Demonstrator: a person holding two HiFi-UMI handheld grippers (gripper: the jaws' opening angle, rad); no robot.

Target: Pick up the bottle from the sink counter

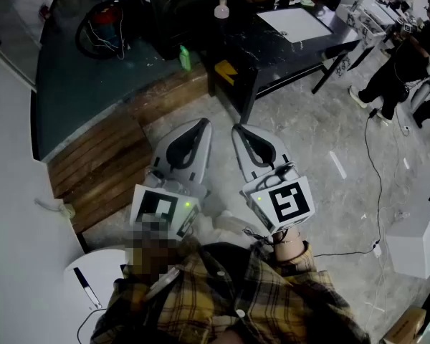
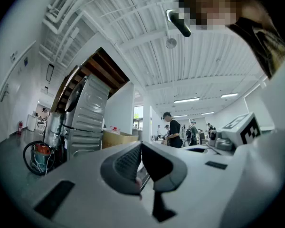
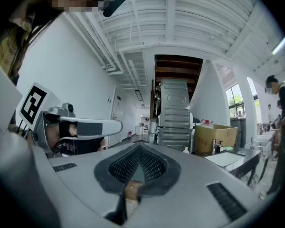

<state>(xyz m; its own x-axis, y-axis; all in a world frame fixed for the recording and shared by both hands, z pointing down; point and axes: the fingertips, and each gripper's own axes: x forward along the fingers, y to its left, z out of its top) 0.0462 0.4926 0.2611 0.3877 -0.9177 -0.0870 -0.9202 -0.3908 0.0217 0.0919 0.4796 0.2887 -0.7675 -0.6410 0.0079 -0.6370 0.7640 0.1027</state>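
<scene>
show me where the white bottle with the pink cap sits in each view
Head view: the white bottle stands near top centre, at the black table's left end.
Left gripper view: not visible.
Right gripper view: probably the tiny bottle right of centre, just left of the cardboard box.
Shared landmark: that cardboard box, also in the left gripper view, left of centre.

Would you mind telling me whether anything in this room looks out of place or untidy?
Nothing looks spilled or broken. Two things stand out: a black cable trails loose across the pale floor on the right, where someone might trip, and a small green bottle stands alone on the dark surface beside the table.
</scene>
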